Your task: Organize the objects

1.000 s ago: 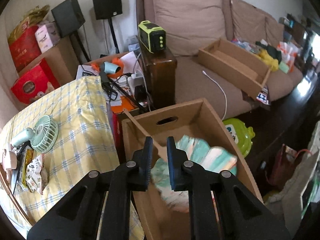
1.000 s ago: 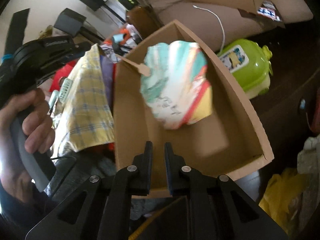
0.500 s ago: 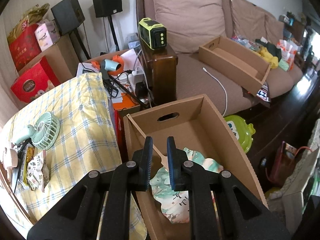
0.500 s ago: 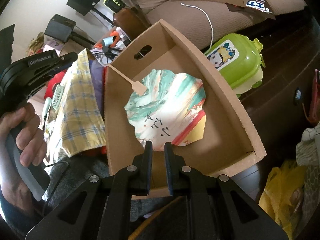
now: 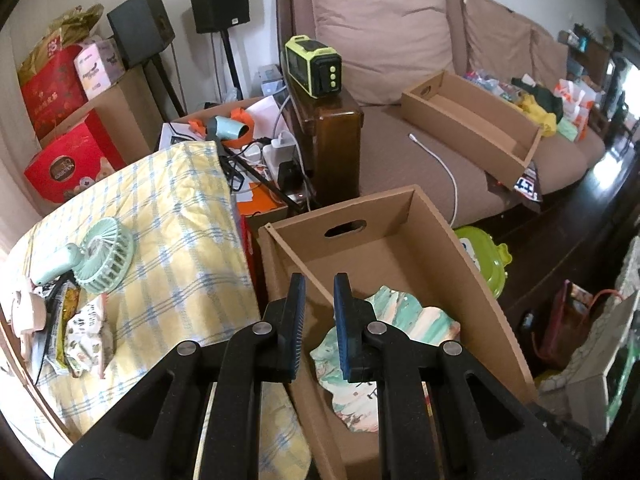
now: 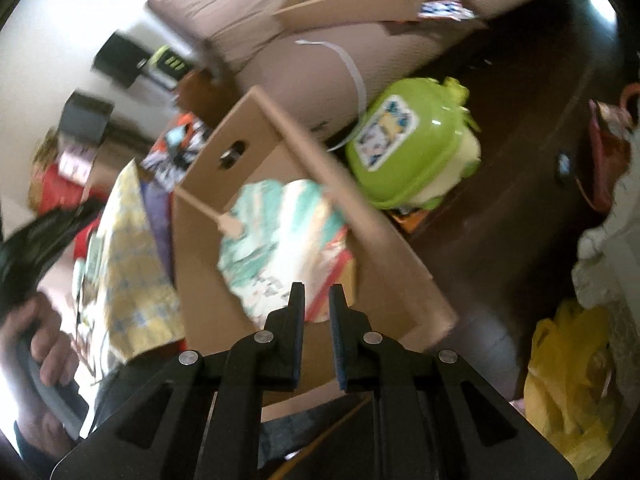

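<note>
A paper fan (image 5: 384, 336), painted green and white with a thin wooden handle, was seen lying inside the open cardboard box (image 5: 476, 276), toward its near end. The left gripper (image 5: 318, 304) was held above the box's near left wall, its jaws parted and empty. The right gripper (image 6: 316, 312) hovered over the box's near edge, jaws likewise parted, nothing held; that view was blurred

— Any lettering you can actually read?
— Hardly. The round gold emblem on the red gift box (image 5: 70, 168) carries print, too small to make out, and the fan's (image 5: 360, 394) dark characters stay illegible
</note>
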Demonstrator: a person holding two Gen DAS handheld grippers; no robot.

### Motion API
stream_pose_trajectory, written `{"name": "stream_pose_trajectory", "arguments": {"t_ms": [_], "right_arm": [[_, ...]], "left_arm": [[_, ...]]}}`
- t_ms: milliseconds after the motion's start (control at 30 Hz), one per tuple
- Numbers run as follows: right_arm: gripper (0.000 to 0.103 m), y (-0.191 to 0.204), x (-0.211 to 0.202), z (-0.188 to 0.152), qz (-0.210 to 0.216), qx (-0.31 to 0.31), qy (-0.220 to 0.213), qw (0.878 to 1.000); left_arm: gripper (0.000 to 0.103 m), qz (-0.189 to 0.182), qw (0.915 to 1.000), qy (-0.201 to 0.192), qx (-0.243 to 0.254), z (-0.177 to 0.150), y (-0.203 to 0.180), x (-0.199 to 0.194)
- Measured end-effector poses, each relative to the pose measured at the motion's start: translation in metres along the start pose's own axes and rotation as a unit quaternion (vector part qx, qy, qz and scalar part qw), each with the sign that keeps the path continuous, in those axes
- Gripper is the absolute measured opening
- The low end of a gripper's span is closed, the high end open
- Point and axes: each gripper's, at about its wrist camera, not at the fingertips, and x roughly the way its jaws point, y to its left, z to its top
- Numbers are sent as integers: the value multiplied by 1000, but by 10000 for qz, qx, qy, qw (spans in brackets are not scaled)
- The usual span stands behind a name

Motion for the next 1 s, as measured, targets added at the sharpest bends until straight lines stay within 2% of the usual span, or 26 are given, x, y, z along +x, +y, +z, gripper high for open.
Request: {"name": "stream_pose_trajectory", "arguments": {"t_ms": [100, 333, 533, 667, 767, 833, 867, 933, 1000], "right_arm": [[13, -11, 3, 0, 54, 198, 57, 9998], [13, 12, 10, -5, 59, -261, 105, 9996], [13, 14, 18, -8, -24, -349, 143, 9993], [13, 16, 16, -9, -63, -496, 13, 9987], [13, 20, 18, -10, -114, -596, 55, 9981], [13, 30, 10, -9, -137, -673, 122, 9976], [13, 43, -2, -8, -128, -904, -29, 9958], [13, 69, -24, -8, -247, -1372, -356, 9896], [13, 96, -36, -9, -271, -1762, -501, 9827]], "left_arm": [[14, -50, 10000, -37, -71, -5, 16, -11], [14, -77, 9991, -215, -347, -12, 72, -52], [14, 346, 9957, -670, -530, -14, 139, -99], [14, 473, 9931, -800, -722, -18, 181, -117], [14, 752, 9887, -1071, -726, -23, 208, -129], [14, 837, 9850, -1253, -837, -28, 224, -134], [14, 856, 9822, -1344, -995, -33, 236, -136], [14, 752, 9810, -1340, -1184, -42, 249, -135], [15, 540, 9835, -1192, -1247, -52, 257, -128]]}}
